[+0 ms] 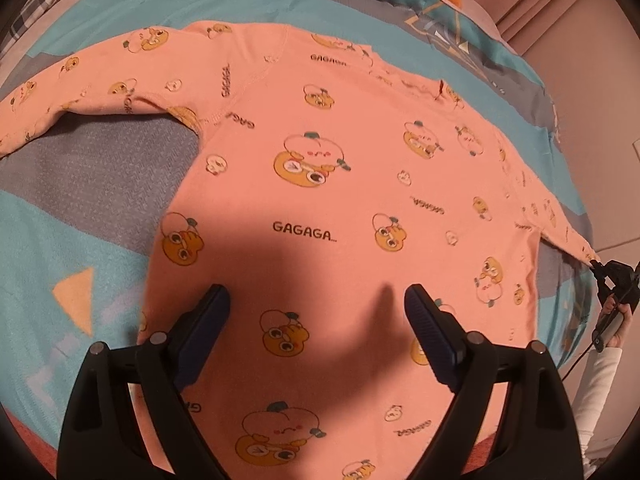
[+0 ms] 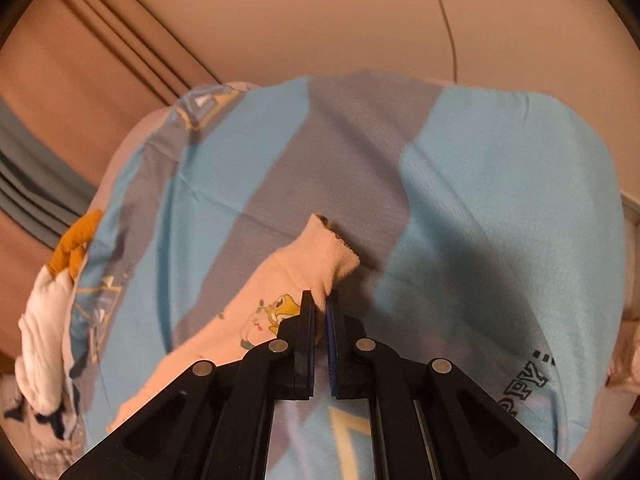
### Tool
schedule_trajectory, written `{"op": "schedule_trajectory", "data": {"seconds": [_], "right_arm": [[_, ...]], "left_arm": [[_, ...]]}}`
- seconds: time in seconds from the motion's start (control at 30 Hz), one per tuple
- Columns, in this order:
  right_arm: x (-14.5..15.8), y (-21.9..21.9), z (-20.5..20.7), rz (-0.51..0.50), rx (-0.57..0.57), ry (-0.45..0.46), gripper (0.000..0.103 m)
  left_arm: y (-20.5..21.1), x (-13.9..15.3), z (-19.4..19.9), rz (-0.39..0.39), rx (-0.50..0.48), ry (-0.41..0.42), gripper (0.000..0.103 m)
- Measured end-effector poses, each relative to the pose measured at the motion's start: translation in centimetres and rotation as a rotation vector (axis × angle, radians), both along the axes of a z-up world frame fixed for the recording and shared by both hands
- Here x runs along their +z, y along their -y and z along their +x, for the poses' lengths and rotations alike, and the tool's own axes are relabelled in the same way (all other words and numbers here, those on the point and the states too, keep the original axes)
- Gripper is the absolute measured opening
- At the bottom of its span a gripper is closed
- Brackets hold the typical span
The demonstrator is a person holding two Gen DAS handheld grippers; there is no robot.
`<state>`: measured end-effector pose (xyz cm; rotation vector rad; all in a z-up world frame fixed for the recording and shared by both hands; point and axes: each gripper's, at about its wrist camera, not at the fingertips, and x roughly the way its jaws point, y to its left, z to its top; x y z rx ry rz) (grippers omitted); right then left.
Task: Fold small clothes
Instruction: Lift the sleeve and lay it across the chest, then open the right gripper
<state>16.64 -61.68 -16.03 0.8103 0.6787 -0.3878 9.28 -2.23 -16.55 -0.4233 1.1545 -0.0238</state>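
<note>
A small pink long-sleeved shirt (image 1: pixel 320 184) printed with cartoon ducks and "GAGAGA" lies spread flat on the bed, both sleeves stretched out to the sides. My left gripper (image 1: pixel 316 300) is open and empty, hovering over the shirt's lower body. My right gripper (image 2: pixel 320 308) is shut on the cuff of the shirt's right sleeve (image 2: pixel 324 256), holding it just above the bedding. The right gripper also shows in the left wrist view (image 1: pixel 600 270) at the sleeve's far tip.
The bed is covered by a blue and grey patterned blanket (image 1: pixel 88 184). An orange and white soft toy (image 2: pixel 60 280) lies at the bed's edge. Pink curtains (image 2: pixel 100 60) and a wall stand behind the bed.
</note>
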Motion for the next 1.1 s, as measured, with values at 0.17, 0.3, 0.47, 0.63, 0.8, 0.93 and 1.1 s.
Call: {"op": "schedule_trajectory", "data": {"seconds": [0.17, 0.3, 0.47, 0.63, 0.8, 0.93, 1.1], "right_arm": [[5.6, -3.1, 0.4, -0.153, 0.054, 0.049, 0.006], [9.4, -6.1, 0.6, -0.226, 0.123, 0.115, 0.006], [13.8, -11.6, 0.8, -0.304, 0.253, 0.206, 0.006], [16.5, -17.4, 0.6, -0.32, 0.407, 0.3, 0.006], [17.1, -23.8, 0.9, -0.331, 0.576, 0.338, 0.006], [16.4, -28.5, 0.8, -0.341, 0.7, 0.348, 0.006], [14.4, -33.8, 1.2, -0.344, 0.846, 0.316, 0.006]], "left_arm": [[-1.4, 2.4, -0.4, 0.009, 0.043, 0.069, 0.088], [-2.7, 4.0, -1.0, 0.007, 0.08, 0.106, 0.088], [-3.7, 5.3, -1.8, 0.052, 0.105, 0.151, 0.089], [-4.8, 5.6, -2.7, 0.062, 0.135, 0.166, 0.089], [-5.6, 6.2, -3.4, 0.07, 0.153, 0.179, 0.089], [-6.0, 6.7, -3.9, 0.086, 0.166, 0.194, 0.089], [-6.3, 6.9, -4.4, 0.102, 0.175, 0.202, 0.089]]}}
